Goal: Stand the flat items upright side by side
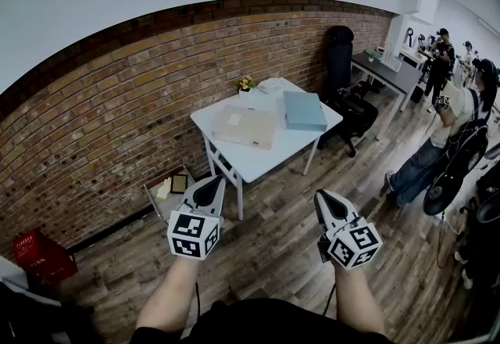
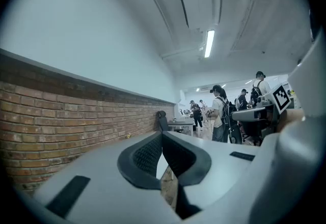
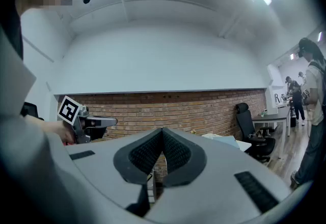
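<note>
L gripper shut, blue item well ahead

Both lie flat on the white table, neither upright. Tan flat item: larger, rectangular, small pale label on its top face, sits mid-table toward the left. Blue flat item: smaller, plain, just beside the tan one on its right, near the table's right edge. A narrow gap shows between them.
</note>
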`<state>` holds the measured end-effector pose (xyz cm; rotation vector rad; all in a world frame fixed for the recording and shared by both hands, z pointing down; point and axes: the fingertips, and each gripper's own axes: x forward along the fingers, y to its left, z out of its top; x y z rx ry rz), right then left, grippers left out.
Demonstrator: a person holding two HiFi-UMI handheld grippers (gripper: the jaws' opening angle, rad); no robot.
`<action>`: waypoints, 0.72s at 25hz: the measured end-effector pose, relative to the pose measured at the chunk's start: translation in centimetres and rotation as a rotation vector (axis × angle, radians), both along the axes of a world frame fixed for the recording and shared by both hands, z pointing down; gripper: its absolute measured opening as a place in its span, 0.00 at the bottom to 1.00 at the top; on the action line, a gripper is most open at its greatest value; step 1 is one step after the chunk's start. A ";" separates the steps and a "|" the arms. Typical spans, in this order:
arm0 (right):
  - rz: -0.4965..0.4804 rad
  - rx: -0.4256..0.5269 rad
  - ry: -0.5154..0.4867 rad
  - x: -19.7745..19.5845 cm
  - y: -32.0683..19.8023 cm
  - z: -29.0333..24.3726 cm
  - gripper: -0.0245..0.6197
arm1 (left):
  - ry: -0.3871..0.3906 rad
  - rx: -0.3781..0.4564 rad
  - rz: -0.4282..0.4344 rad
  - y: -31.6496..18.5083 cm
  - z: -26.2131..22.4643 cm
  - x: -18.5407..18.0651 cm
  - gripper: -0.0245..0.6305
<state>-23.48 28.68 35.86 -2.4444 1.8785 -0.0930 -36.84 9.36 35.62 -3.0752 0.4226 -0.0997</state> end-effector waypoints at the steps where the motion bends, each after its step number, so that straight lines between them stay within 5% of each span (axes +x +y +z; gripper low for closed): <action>1: 0.000 -0.001 0.000 -0.1 -0.1 0.0 0.06 | -0.004 0.000 0.001 0.0 0.1 0.0 0.06; 18: -0.067 -0.021 0.009 -1.9 0.4 -0.5 0.08 | -0.006 -0.011 0.012 0.5 0.3 -0.6 0.07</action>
